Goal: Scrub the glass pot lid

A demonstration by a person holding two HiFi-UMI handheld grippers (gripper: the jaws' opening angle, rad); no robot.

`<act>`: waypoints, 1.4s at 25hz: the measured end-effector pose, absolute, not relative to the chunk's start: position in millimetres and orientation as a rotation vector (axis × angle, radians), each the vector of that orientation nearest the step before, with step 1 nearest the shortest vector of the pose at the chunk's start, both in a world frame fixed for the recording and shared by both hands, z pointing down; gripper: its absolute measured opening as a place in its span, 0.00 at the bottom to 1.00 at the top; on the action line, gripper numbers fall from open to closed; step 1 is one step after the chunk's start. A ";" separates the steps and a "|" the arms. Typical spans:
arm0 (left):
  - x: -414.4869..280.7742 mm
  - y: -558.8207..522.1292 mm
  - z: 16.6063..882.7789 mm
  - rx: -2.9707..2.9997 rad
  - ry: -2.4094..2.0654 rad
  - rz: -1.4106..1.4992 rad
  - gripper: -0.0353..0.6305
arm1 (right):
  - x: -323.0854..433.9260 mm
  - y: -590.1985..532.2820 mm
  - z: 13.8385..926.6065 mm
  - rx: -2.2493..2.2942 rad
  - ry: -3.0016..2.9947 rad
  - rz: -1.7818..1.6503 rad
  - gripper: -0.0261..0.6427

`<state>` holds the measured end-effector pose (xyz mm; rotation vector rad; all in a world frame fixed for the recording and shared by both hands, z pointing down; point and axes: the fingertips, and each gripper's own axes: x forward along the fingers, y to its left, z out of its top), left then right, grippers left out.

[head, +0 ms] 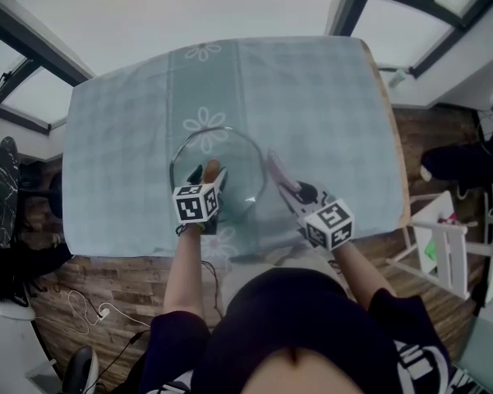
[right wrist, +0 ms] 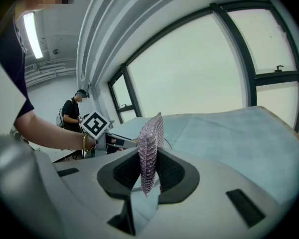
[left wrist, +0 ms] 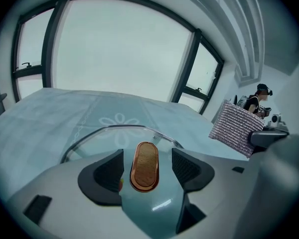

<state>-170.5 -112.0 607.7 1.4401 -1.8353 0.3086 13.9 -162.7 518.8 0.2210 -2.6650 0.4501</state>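
A round glass pot lid lies flat on the teal tablecloth, its wooden oval handle facing up. My left gripper hangs over the lid's middle. In the left gripper view the handle stands between the open jaws, with a gap to each pad. The lid's rim curves just beyond. My right gripper is to the lid's right, shut on a pinkish mesh scrubbing cloth. The cloth stands upright between its pads and shows again in the left gripper view.
The tablecloth with flower prints covers the table; the wooden edge shows on the right. A white stool stands on the floor at right, cables lie at lower left. Another person stands far off in the room.
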 end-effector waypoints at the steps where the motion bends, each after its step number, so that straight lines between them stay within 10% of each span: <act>1: -171.1 -109.3 604.8 1.440 -1.847 0.301 0.48 | 12.8 -161.9 518.9 0.225 -2.668 0.456 0.16; 13: -166.7 -75.1 567.3 1.431 -1.984 0.159 0.47 | -6.7 -141.0 509.7 0.222 -2.702 0.423 0.16; 23: -168.8 -24.8 544.9 1.342 -2.116 0.108 0.09 | -18.9 -109.2 501.5 0.271 -2.708 0.396 0.16; 35: -147.8 38.2 533.4 1.335 -2.093 0.070 0.05 | -14.4 -54.0 486.5 0.322 -2.723 0.399 0.16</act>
